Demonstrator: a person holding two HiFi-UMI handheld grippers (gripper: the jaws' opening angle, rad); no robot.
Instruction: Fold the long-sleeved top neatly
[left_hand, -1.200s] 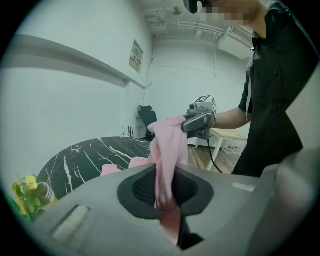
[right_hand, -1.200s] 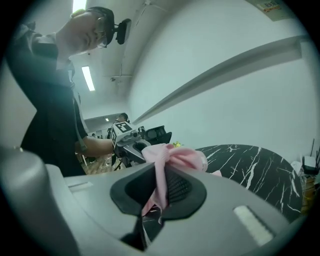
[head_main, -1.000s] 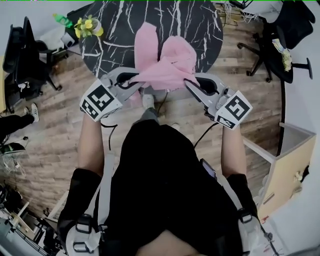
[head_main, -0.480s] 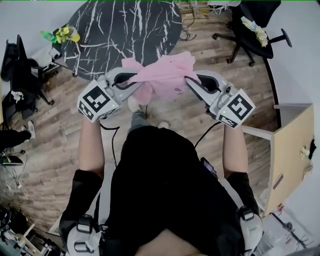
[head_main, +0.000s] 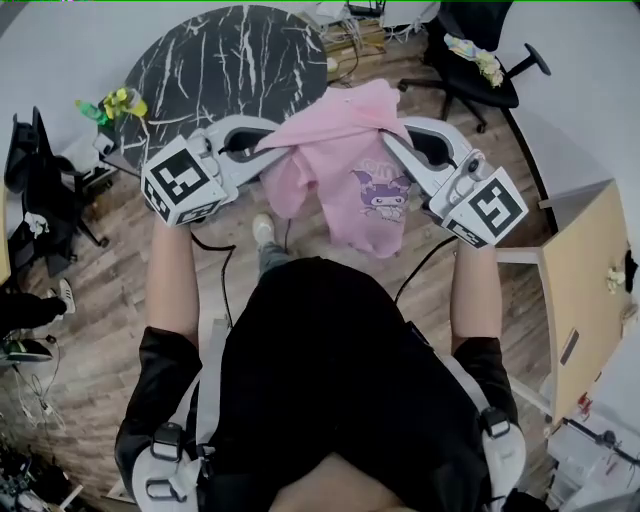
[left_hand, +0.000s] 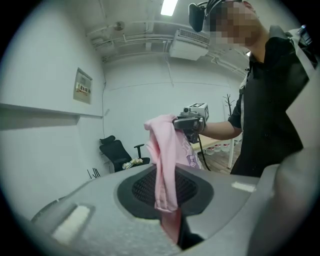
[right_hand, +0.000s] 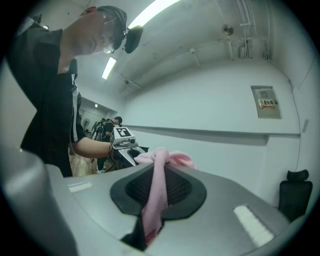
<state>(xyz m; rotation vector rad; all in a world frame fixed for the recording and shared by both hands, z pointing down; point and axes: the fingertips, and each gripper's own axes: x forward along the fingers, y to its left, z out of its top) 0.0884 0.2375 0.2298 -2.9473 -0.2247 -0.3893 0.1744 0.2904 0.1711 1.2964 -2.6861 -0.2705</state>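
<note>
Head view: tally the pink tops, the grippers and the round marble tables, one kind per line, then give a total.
pink top: 1
grippers: 2 (left gripper, right gripper), both shut on the top
round table: 1
Total: 4

Matt pink cloth top (head_main: 345, 165), glossy veined black table (head_main: 230, 60), wood-plank floor (head_main: 100, 290).

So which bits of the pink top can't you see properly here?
- Sleeves of the pink top: head view, bunched folds hide them.
- Pinched cloth edges: both gripper views, buried between the shut jaws.
- Cartoon print: left gripper view, mostly folded away.
- Wall sign: right gripper view, too small to read.
</note>
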